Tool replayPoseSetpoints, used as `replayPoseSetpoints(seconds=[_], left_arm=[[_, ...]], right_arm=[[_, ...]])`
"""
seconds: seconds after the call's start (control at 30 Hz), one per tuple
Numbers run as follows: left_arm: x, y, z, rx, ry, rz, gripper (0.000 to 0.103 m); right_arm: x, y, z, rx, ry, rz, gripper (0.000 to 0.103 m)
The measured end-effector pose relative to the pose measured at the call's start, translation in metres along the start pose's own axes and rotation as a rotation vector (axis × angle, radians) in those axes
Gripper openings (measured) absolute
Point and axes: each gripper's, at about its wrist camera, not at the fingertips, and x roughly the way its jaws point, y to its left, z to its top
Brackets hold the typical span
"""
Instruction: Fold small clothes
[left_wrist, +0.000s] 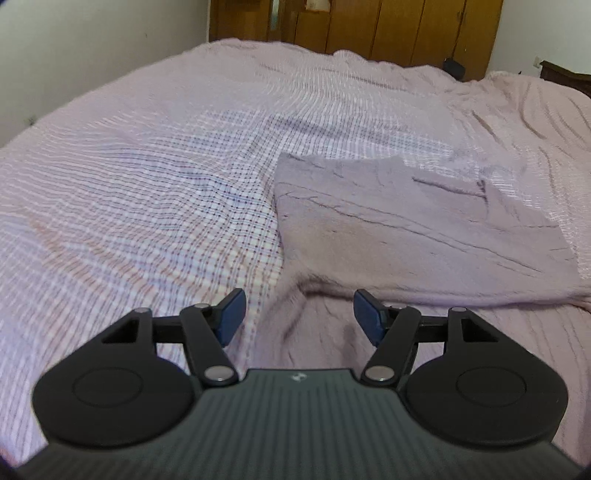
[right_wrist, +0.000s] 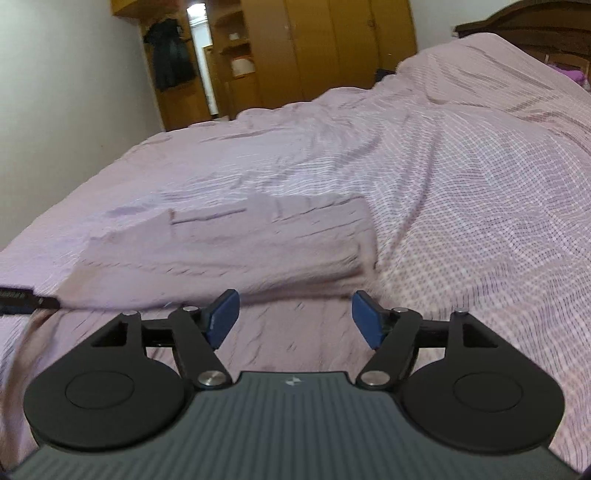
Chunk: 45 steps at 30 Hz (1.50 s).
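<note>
Wooden wardrobes stand behind the bed, whose pink checked cover fills most of both views. You have no container in either view; the only item on the bed is the mauve garment.

Locate the garment relative to the bed: it lies flat on the cover, on the side nearest you. In your left wrist view it sits ahead and to the right of the left tool. In your right wrist view the garment sits ahead and to the left of the right tool. A folded upper layer rests on a wider lower layer that runs toward you beneath both tools. The long axis of the upper layer runs across both views, side to side, with its fold edge facing you.

Note the limits of visibility. Each tool body covers the nearest part of the garment. The type of garment cannot be determined, and the right wrist view is motion-blurred. A dark bar enters at the left edge of that view, cut off by the frame; it cannot be identified with certainty.

Tool state: both tools have their blue pads spread wide apart, gripping nothing, and hang just above the lower layer.
</note>
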Motion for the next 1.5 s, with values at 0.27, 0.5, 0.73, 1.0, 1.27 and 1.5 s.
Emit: replayPoseSetpoints(seconds=[0.27, 0.5, 0.73, 1.0, 1.27, 1.5], left_arm=[[-0.051, -0.029, -0.042, 0.064, 0.009, -0.049, 0.066], [-0.09, -0.051, -0.068, 0.15, -0.005, -0.075, 0.066], [-0.099, -0.059, -0.085, 0.16, 0.028, -0.098, 0.066], [-0.1, -0.068, -0.099, 0.195, 0.052, -0.087, 0.066], [-0.094, -0.069, -0.108, 0.193, 0.082, -0.067, 0.066], [-0.093, -0.07, -0.11, 0.196, 0.086, -0.072, 0.066]], right_arm=[[-0.044, 0.019, -0.037, -0.036, -0.019, 0.065, 0.083], [-0.064, 0.035, -0.063, -0.096, 0.009, 0.132, 0.086], [-0.077, 0.056, -0.095, -0.218, 0.053, 0.119, 0.093], [-0.07, 0.077, -0.13, -0.355, 0.145, 0.059, 0.096], [-0.058, 0.098, -0.149, -0.527, 0.167, -0.012, 0.1], [-0.043, 0.1, -0.148, -0.517, 0.134, -0.054, 0.101]])
